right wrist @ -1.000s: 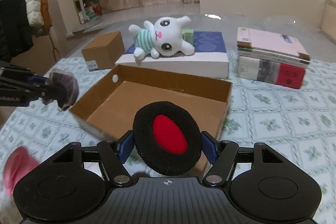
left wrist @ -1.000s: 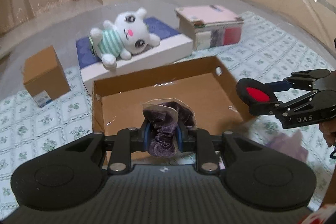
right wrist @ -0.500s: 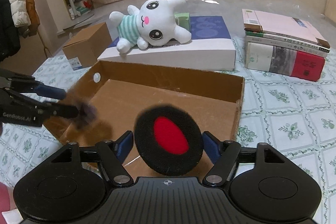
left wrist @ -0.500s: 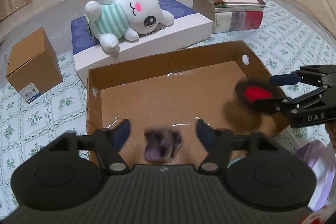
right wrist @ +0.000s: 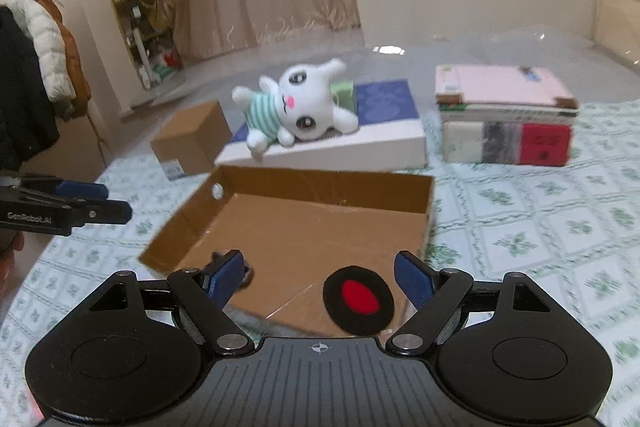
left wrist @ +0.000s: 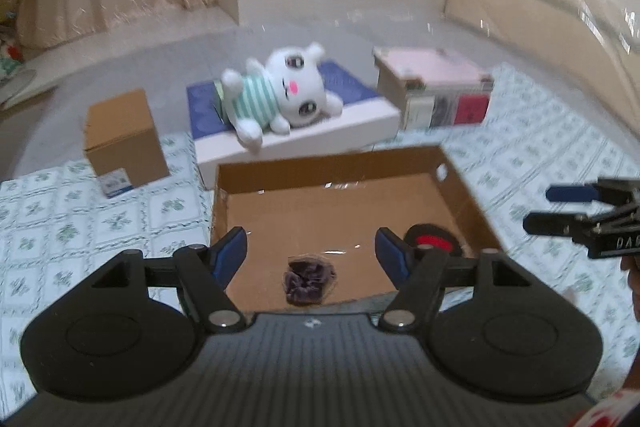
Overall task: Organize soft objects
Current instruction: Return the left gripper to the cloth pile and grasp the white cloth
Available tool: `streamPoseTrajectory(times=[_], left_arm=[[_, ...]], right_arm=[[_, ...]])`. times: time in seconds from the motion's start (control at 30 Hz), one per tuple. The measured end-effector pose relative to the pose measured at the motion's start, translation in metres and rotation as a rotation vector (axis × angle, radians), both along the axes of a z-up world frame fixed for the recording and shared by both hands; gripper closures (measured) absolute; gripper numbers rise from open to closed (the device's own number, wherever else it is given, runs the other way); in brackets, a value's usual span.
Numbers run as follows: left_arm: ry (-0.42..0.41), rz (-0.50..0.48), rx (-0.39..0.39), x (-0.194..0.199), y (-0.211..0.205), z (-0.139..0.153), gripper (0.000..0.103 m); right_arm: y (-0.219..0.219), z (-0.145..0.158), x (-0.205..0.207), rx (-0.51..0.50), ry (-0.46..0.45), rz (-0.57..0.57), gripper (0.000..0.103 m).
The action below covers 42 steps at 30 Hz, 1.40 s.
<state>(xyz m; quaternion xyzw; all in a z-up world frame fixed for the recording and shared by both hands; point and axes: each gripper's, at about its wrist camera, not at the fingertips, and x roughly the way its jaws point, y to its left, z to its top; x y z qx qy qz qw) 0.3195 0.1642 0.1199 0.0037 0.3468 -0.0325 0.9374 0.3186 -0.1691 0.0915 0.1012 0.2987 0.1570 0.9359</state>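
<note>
A purple scrunchie (left wrist: 308, 281) lies on the floor of the open cardboard box (left wrist: 328, 171), just below my left gripper (left wrist: 310, 247), which is open and empty. A black round pad with a red centre (right wrist: 358, 299) rests in the same box (right wrist: 320, 183) near its front edge. Above it my right gripper (right wrist: 320, 267) holds nothing, and its jaws are opening. The pad (left wrist: 432, 241) also shows in the left wrist view, partly behind a finger. Each gripper appears at the edge of the other's view: right gripper (left wrist: 560, 211), left gripper (right wrist: 100, 203).
A white plush bunny (left wrist: 280, 99) in a striped shirt lies on a flat white and blue box (left wrist: 304, 143) behind the cardboard box. A small closed carton (left wrist: 124, 139) stands to its left, a stack of books (left wrist: 436, 91) to its right. Coats (right wrist: 32, 67) hang at the far left.
Both grippers opened and let go: the scrunchie and the black-red pad dropped into the box. Both grippers then pulled back and rose above the box's near edge.
</note>
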Motion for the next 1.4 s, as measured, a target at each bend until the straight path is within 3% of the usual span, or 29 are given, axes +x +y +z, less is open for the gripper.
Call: streamPoseTrajectory(times=[0.17, 0.3, 0.53, 0.8, 0.9, 1.07, 1.4], left_arm=[[-0.093, 0.042, -0.012, -0.074, -0.020, 0.022, 0.030], [-0.141, 0.078, -0.014, -0.132, -0.034, 0.023, 0.027], [-0.186, 0.172, -0.017, -0.218, -0.053, 0.000, 0.025], [-0.175, 0.283, -0.046, -0.290, -0.069, -0.034, 0.025], [-0.151, 0.287, -0.022, -0.306, -0.074, -0.046, 0.025], [-0.127, 0.273, -0.046, -0.315, -0.078, -0.055, 0.026], [-0.135, 0.238, -0.046, -0.303, -0.091, -0.057, 0.029]], right_arm=[[0.002, 0.023, -0.067, -0.007, -0.055, -0.005, 0.021], [0.005, 0.028, -0.120, -0.001, -0.078, 0.006, 0.021], [0.016, 0.009, -0.198, 0.016, -0.066, 0.001, 0.021], [0.028, -0.014, -0.253, 0.005, -0.031, -0.004, 0.021], [0.032, -0.019, -0.265, -0.003, -0.029, -0.005, 0.021], [0.034, -0.029, -0.273, -0.009, -0.015, -0.013, 0.021], [0.031, -0.035, -0.272, -0.013, -0.009, -0.032, 0.021]])
